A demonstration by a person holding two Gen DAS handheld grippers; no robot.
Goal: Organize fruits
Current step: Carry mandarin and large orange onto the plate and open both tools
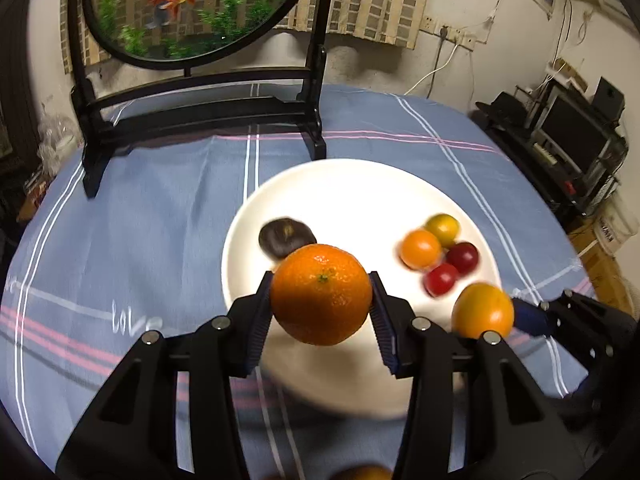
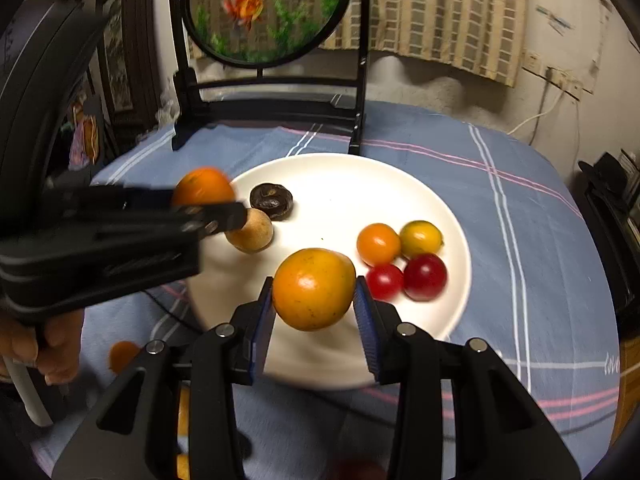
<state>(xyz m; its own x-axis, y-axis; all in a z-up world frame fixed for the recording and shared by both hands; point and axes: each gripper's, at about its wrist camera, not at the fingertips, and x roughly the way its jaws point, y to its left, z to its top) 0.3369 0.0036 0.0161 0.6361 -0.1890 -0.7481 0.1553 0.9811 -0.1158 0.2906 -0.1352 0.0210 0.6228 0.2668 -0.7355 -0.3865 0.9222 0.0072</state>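
My left gripper (image 1: 320, 280) is shut on a bright orange tangerine (image 1: 320, 294), held over the near rim of a white plate (image 1: 360, 184). My right gripper (image 2: 314, 284) is shut on a yellow-orange fruit (image 2: 314, 288) above the same plate (image 2: 340, 184). On the plate lie a dark wrinkled fruit (image 2: 272, 201), a tan round fruit (image 2: 252, 232) and a cluster of small orange (image 2: 378, 243), yellow (image 2: 421, 238) and red (image 2: 385, 281) fruits. In the right wrist view the left gripper's fingers (image 2: 224, 216) enter from the left with the tangerine (image 2: 204, 186).
A round goldfish panel on a black stand (image 1: 192, 12) rises behind the plate. A blue striped tablecloth (image 1: 140, 220) covers the table. A small orange fruit (image 2: 122, 356) lies on the cloth near a person's hand (image 2: 60, 352). Dark shelving (image 1: 572, 136) stands at the right.
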